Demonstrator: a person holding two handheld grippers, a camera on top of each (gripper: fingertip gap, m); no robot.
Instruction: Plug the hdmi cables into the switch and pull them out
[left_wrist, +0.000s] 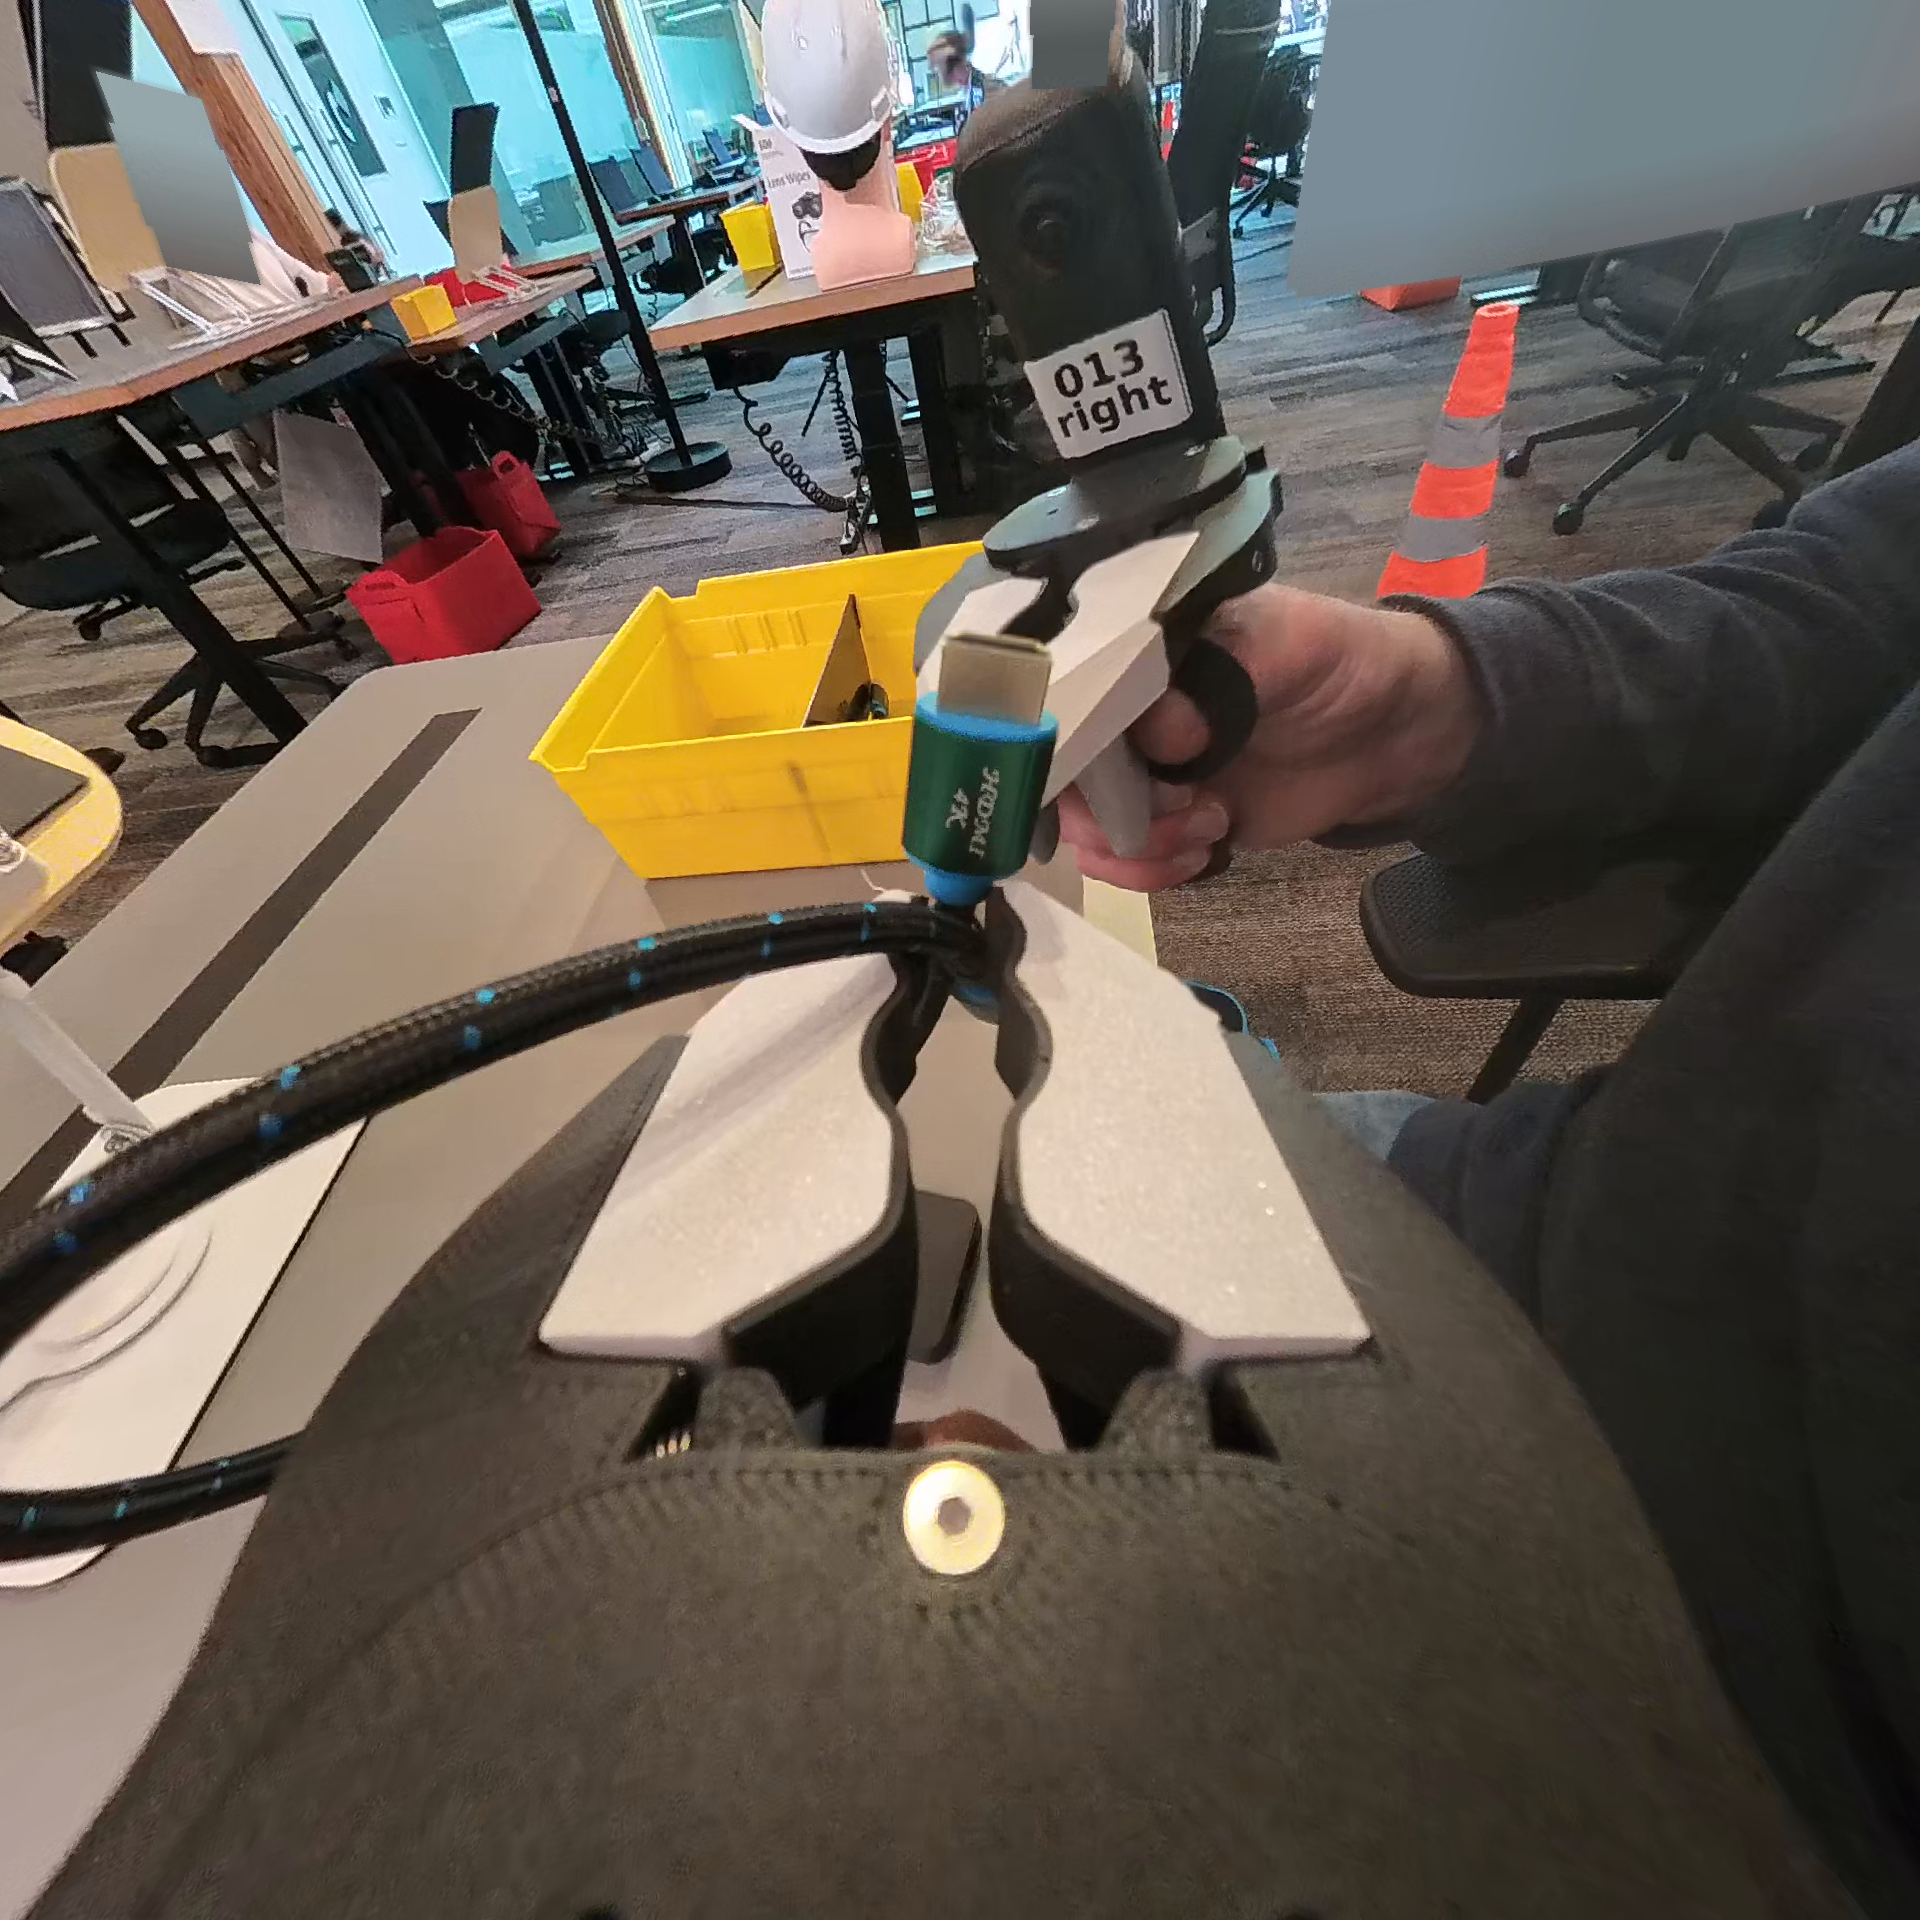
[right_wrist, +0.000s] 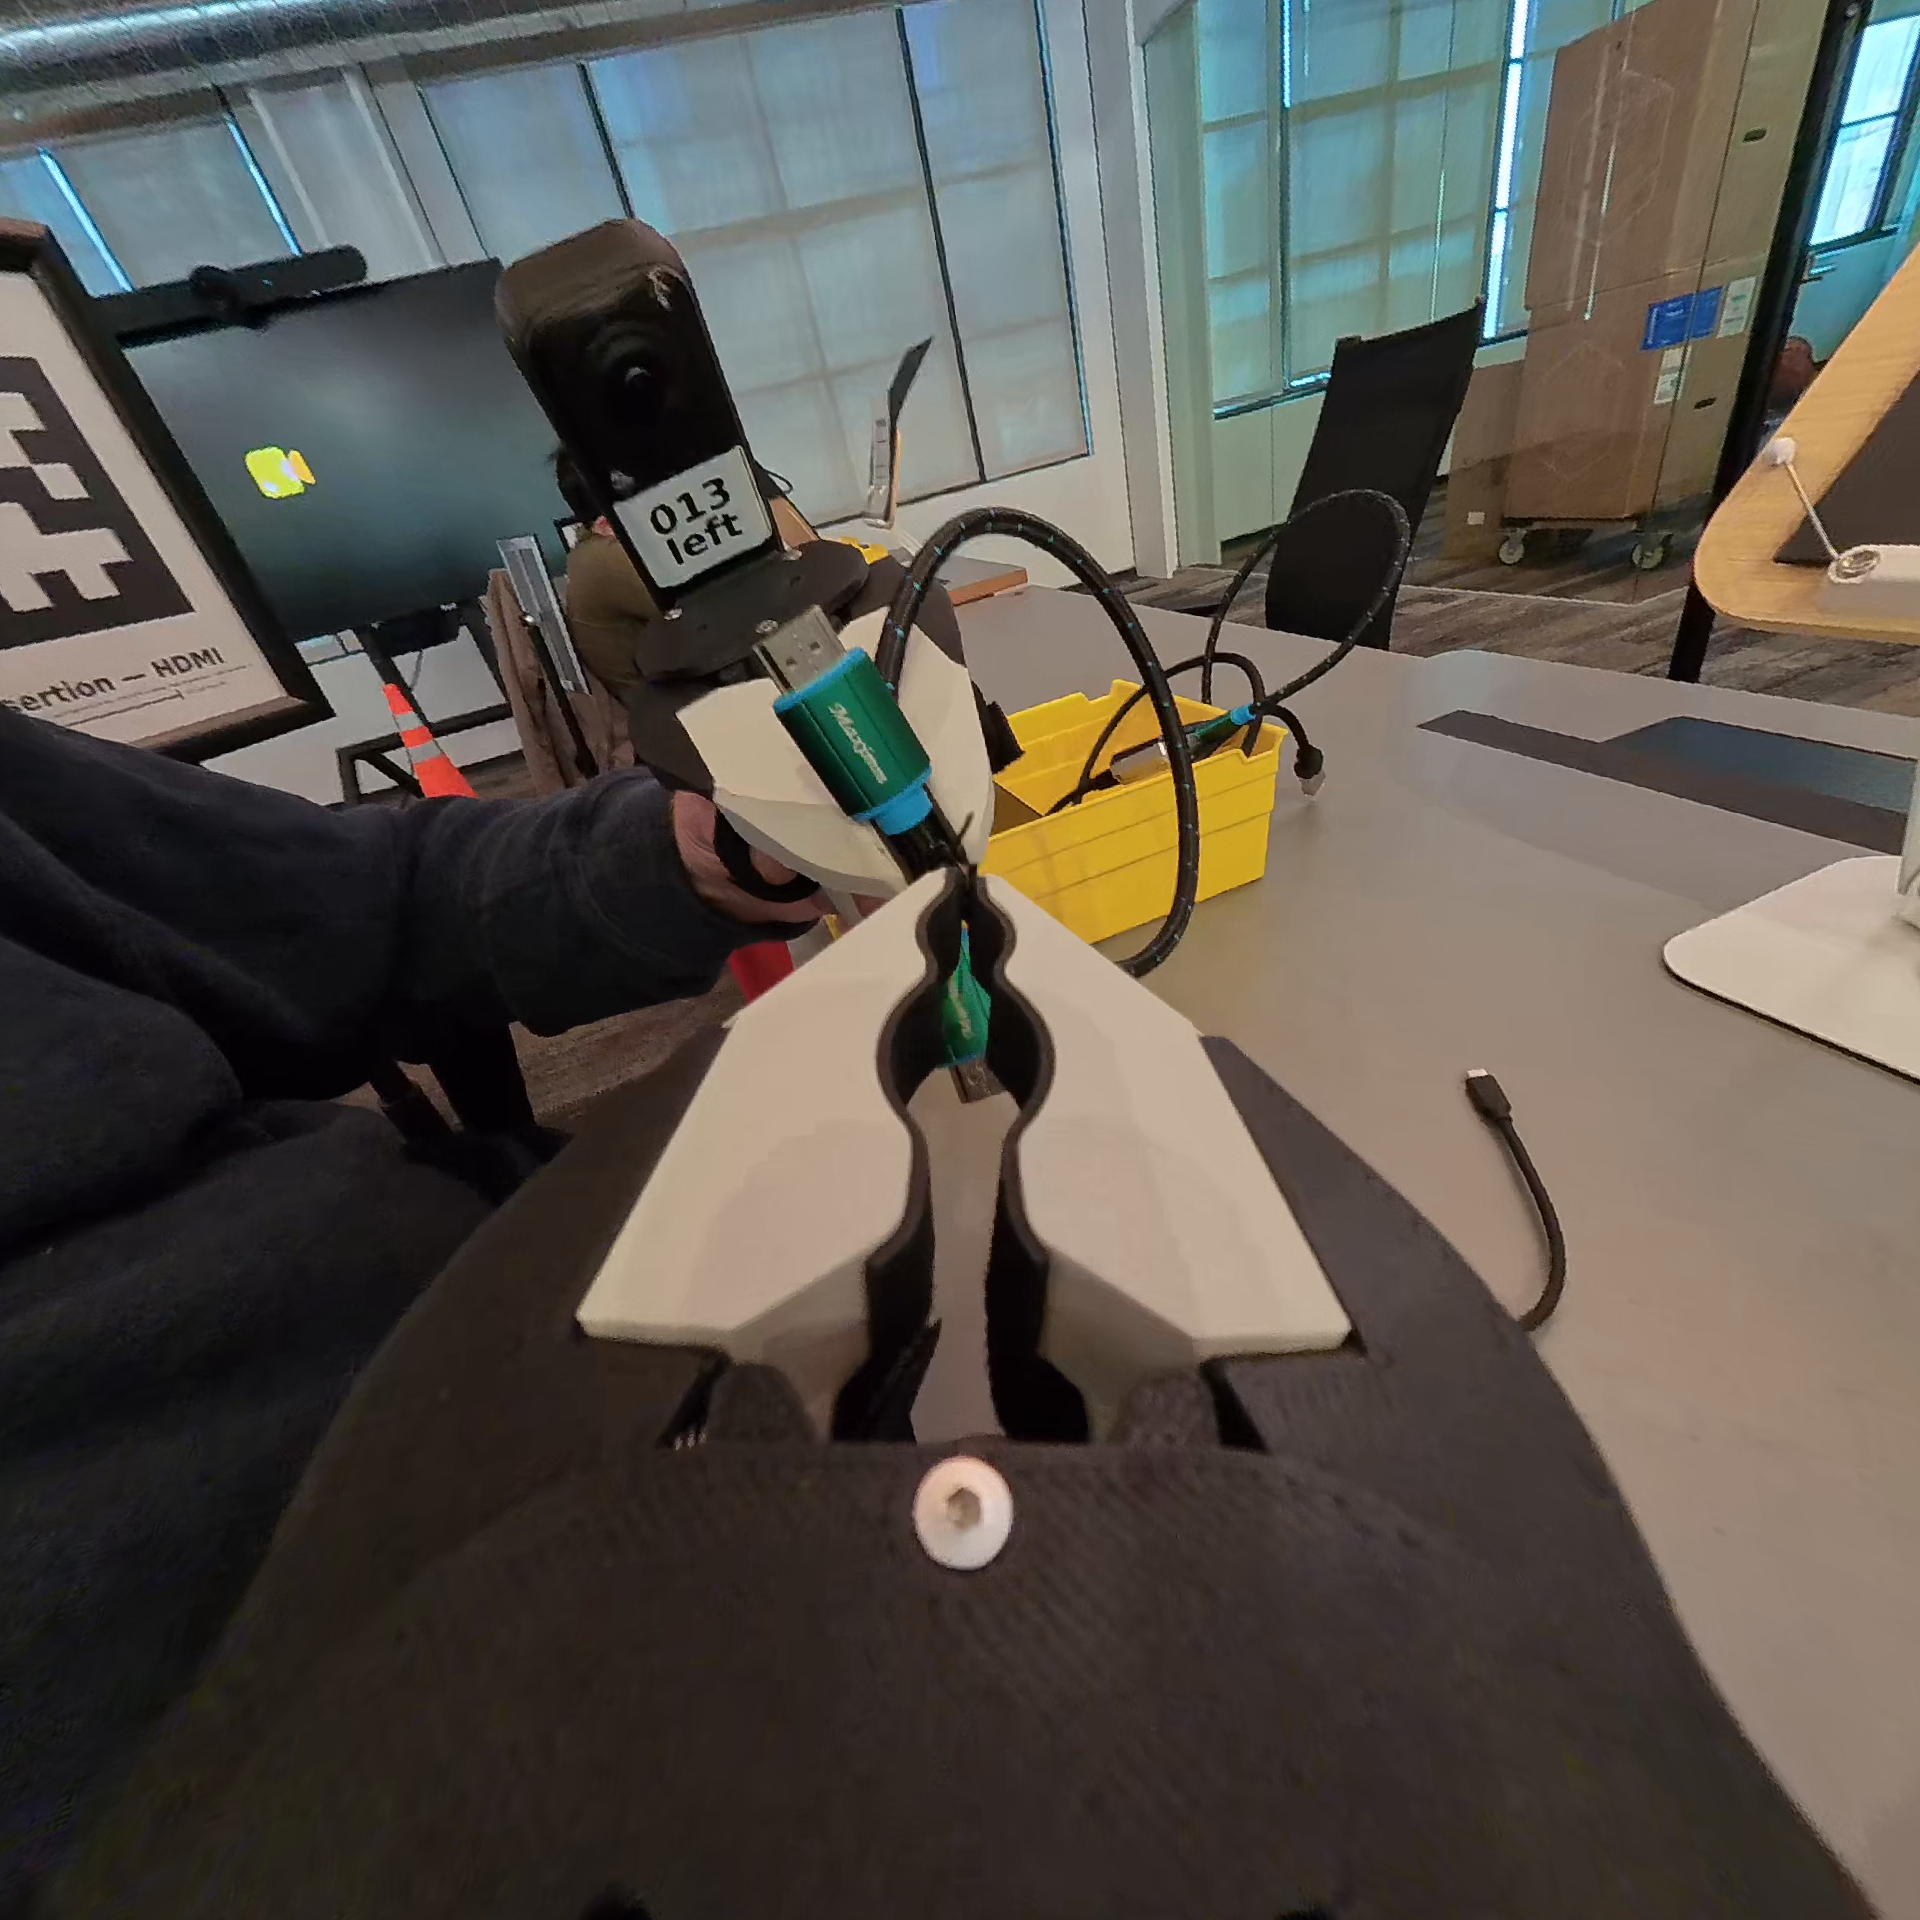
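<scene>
My left gripper (left_wrist: 1000, 925) is shut on a black braided HDMI cable (left_wrist: 436, 1039) just below its green plug (left_wrist: 975, 795). The plug stands upright with its metal tip up. The cable loops away and back over the table (right_wrist: 1164, 665). My right gripper (right_wrist: 961, 894) meets the left gripper (right_wrist: 935, 847) tip to tip above the table's near edge. It is shut on a second green plug (right_wrist: 966, 1013), whose metal tip points back at the camera. In the left wrist view the first plug hides the right gripper's (left_wrist: 1034, 862) fingertips. I cannot make out a switch.
A yellow bin (left_wrist: 727, 769) holding cables stands on the grey table (right_wrist: 1455, 831) just beyond the grippers, and also shows in the right wrist view (right_wrist: 1132, 842). A thin black cable (right_wrist: 1527, 1195) lies to the right. A white stand base (right_wrist: 1808, 966) sits at the far right. Both grippers' tips are close together, under 4 cm apart.
</scene>
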